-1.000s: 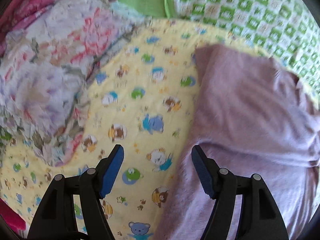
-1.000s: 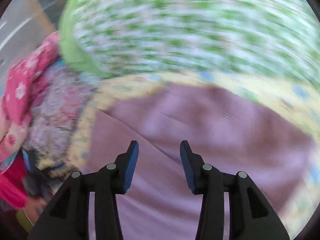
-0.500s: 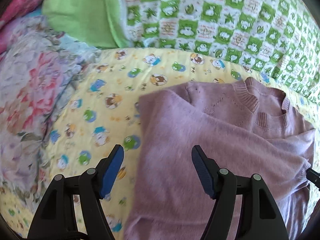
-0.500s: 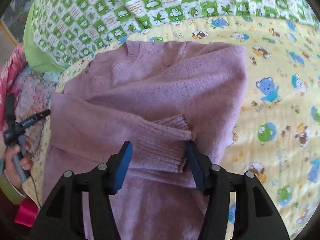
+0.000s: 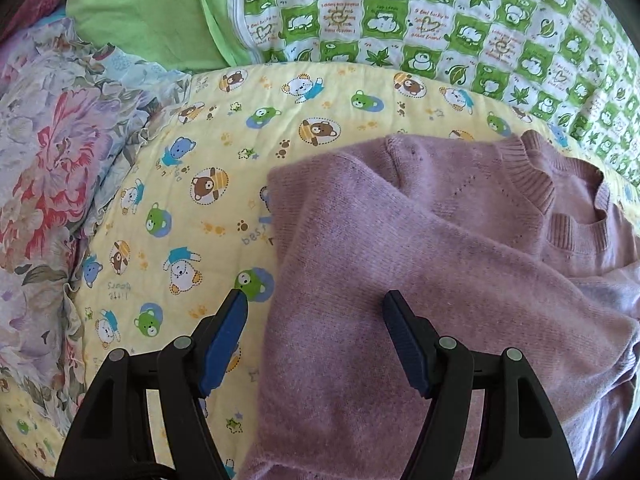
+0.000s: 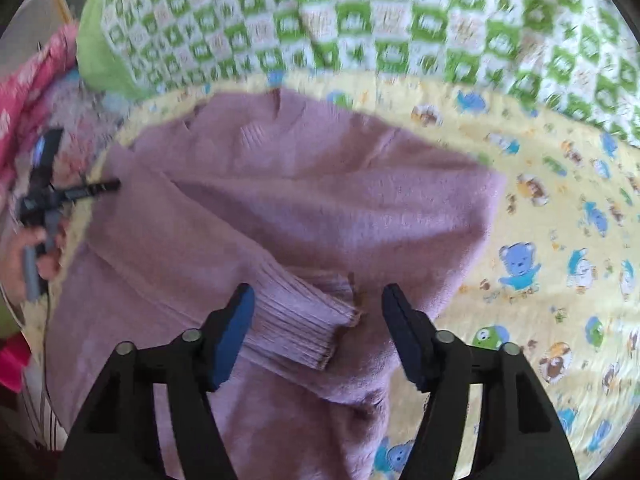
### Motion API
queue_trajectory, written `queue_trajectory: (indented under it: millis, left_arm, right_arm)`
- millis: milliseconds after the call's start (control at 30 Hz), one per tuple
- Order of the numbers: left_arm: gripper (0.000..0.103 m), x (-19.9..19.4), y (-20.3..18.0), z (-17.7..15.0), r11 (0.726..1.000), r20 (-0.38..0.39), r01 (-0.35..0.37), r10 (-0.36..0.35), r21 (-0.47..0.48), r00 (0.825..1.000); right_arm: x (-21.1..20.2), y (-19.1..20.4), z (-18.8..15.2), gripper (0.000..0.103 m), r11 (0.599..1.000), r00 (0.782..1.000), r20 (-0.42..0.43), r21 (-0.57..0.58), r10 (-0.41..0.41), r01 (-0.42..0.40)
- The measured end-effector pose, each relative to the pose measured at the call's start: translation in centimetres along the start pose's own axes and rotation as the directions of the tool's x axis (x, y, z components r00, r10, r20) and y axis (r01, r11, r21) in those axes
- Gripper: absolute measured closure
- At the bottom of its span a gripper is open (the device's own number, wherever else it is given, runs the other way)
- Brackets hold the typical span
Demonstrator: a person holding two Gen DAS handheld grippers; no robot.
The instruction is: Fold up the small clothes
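Note:
A small mauve knit sweater [image 5: 400, 256] lies on a yellow bear-print quilt [image 5: 192, 184], with both sleeves folded in across its body. Its ribbed collar [image 5: 532, 176] points to the far side. My left gripper [image 5: 314, 340] is open and empty, hovering over the sweater's left edge. In the right wrist view the sweater [image 6: 312, 200] fills the middle, and a ribbed sleeve cuff [image 6: 304, 324] lies across its front. My right gripper [image 6: 318, 332] is open and empty, with the cuff between its fingers. The left gripper also shows in the right wrist view [image 6: 52, 196], at the sweater's left side.
A green and white checked blanket [image 5: 460, 20] lies along the far side, also in the right wrist view [image 6: 360, 20]. A plain green pillow [image 5: 144, 16] is at the far left. A floral quilt [image 5: 52, 152] is bunched on the left. Pink fabric [image 6: 32, 80] lies beyond it.
Both grippers swung over the sweater a second ago and have since settled. The right gripper opened a little wider over the folded sleeve cuff. The left gripper moved slightly closer to the sweater's left edge.

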State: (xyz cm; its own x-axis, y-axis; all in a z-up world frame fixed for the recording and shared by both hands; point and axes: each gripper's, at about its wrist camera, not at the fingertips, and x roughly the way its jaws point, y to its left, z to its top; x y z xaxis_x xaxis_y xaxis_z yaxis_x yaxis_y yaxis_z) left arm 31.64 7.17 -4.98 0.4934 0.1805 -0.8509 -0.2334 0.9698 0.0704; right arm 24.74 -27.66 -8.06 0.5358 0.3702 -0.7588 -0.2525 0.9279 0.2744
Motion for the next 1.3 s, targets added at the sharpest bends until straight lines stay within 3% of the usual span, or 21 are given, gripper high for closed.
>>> queue_trajectory:
  millis: [100,133,200,267,333,400,467,500,567,633,700,733,800,867,933,1000,1033,1133,1233,1300]
  left_arm:
    - [0.032,0.5,0.0,0.3,1.000,-0.006,-0.011,0.011,0.000,1.000]
    - [0.032,0.6,0.1,0.3,1.000,-0.007,-0.011,0.011,-0.001,1.000]
    - [0.032,0.7,0.1,0.4,1.000,-0.008,-0.012,0.012,-0.003,1.000]
    - [0.032,0.6,0.2,0.5,1.000,-0.007,-0.011,0.011,-0.005,1.000]
    - [0.032,0.5,0.5,0.7,1.000,0.001,-0.014,0.014,-0.008,1.000]
    - [0.032,0.6,0.6,0.9,1.000,-0.001,-0.013,0.013,-0.014,1.000]
    - [0.031,1.1,0.6,1.0,1.000,-0.015,-0.018,0.018,-0.023,1.000]
    - [0.031,1.3,0.5,1.1,0.999,-0.020,-0.023,0.022,-0.026,1.000]
    - [0.031,1.5,0.2,1.1,0.999,-0.023,-0.030,0.029,-0.023,0.999]
    - [0.031,2.0,0.1,1.1,0.999,-0.026,-0.044,0.044,-0.012,0.999]
    - [0.030,2.2,0.1,1.1,0.998,-0.021,-0.060,0.059,-0.011,0.998]
    - [0.030,2.3,0.2,1.1,0.998,-0.019,-0.069,0.069,-0.013,0.997]
    - [0.030,2.2,0.6,1.3,0.996,-0.014,-0.082,0.082,-0.025,0.997]
    - [0.030,2.0,1.2,1.4,0.996,-0.010,-0.083,0.083,-0.038,0.996]
    - [0.030,2.3,1.6,1.5,0.995,-0.018,-0.091,0.090,-0.038,0.996]
    - [0.030,2.7,1.7,1.6,0.995,-0.026,-0.098,0.098,-0.034,0.995]
    - [0.030,2.9,1.8,1.6,0.994,-0.028,-0.102,0.101,-0.032,0.995]
    - [0.030,3.0,1.9,1.7,0.993,-0.034,-0.118,0.117,-0.017,0.993]
    - [0.030,1.6,2.2,1.2,0.991,-0.025,-0.137,0.137,0.006,0.990]
    - [0.030,0.5,2.7,0.4,0.991,-0.021,-0.137,0.137,0.013,0.990]
  right_arm:
    - [1.2,0.0,-0.1,0.093,0.999,0.999,-0.040,-0.009,0.033,-0.034]
    - [1.4,0.1,-0.3,0.097,0.999,0.997,-0.056,-0.006,0.045,-0.045]
    - [1.0,0.3,-0.5,0.098,0.998,0.995,-0.075,0.000,0.066,-0.066]
    - [-1.8,0.1,-0.2,0.098,0.977,0.981,-0.035,0.102,0.193,-0.189]
    - [-6.7,-0.2,0.8,0.098,0.917,0.937,0.085,0.191,0.339,-0.350]
    - [-9.6,-0.5,1.8,0.098,0.901,0.918,0.144,0.187,0.370,-0.393]
    - [-8.8,-1.8,2.7,0.098,0.903,0.931,0.122,0.228,0.343,-0.363]
    - [-7.1,-2.8,2.9,0.098,0.913,0.951,0.082,0.265,0.299,-0.310]
    - [-3.9,-4.2,2.8,0.098,0.911,0.964,0.018,0.321,0.267,-0.258]
    - [-0.5,-4.8,2.3,0.098,0.939,0.984,-0.081,0.322,0.158,-0.124]
    - [1.7,-4.7,1.7,0.095,0.962,0.983,-0.170,0.272,0.064,-0.016]
    - [2.2,-4.2,1.5,0.093,0.969,0.981,-0.190,0.231,-0.044,0.089]
    - [1.2,-2.7,1.5,0.093,0.962,0.975,-0.152,0.198,-0.160,0.189]
    - [-0.9,-0.8,1.8,0.092,0.965,0.985,-0.050,0.199,-0.164,0.170]
    - [-2.6,1.4,1.8,0.091,0.979,0.997,0.048,0.197,-0.066,0.055]
    - [-1.5,2.8,1.6,0.090,0.979,0.998,0.009,0.195,0.064,-0.065]
    - [-0.1,3.0,1.3,0.090,0.976,0.995,-0.044,0.205,0.088,-0.077]
    - [3.0,0.9,-0.7,0.091,0.960,0.987,-0.161,0.272,-0.028,0.072]
    - [0.7,-0.8,-2.2,0.090,0.915,0.997,-0.083,0.403,0.007,0.028]
    - [-2.0,-0.1,-2.6,0.077,0.925,0.998,-0.035,0.374,-0.049,0.058]
